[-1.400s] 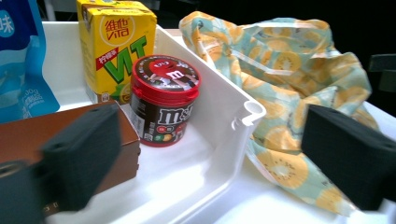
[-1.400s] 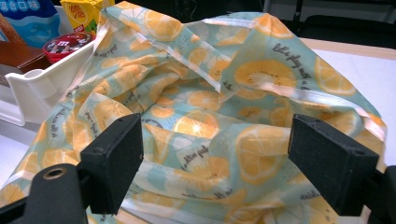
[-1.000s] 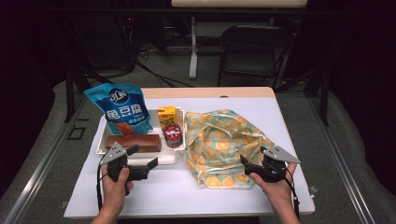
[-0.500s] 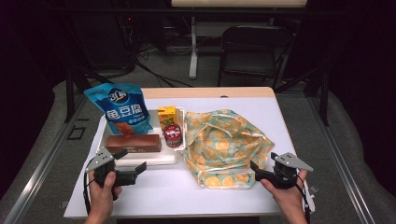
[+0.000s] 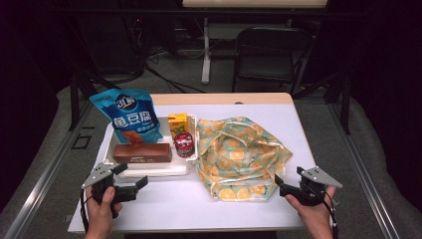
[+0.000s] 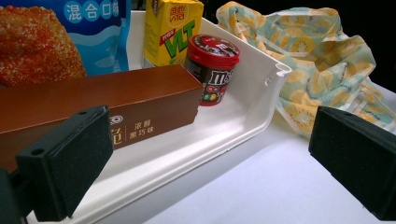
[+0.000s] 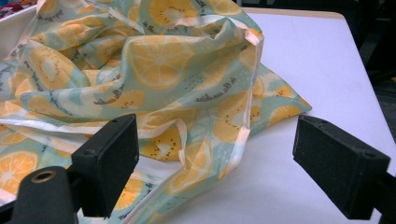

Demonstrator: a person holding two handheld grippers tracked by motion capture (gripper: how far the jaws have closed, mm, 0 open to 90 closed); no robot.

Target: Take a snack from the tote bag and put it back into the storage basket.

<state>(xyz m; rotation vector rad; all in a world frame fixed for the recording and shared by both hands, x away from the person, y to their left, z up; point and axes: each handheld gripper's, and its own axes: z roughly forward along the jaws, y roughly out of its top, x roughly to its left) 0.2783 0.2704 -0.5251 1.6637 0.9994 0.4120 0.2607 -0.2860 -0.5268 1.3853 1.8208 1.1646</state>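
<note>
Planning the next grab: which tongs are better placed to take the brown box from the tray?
Left. The left tongs sit open just before the white tray, facing the brown box; the right tongs face the fruit-print bag.

The right hand-held gripper (image 7: 215, 170) has its two black jaws spread wide, nothing between the pads; just ahead lies a crumpled cloth bag (image 7: 154, 79) printed with orange slices and small lettering, resting on the white bench (image 7: 317, 70); its cream-edged hem loops down between the jaws; the left pad overlaps the fabric.
</note>
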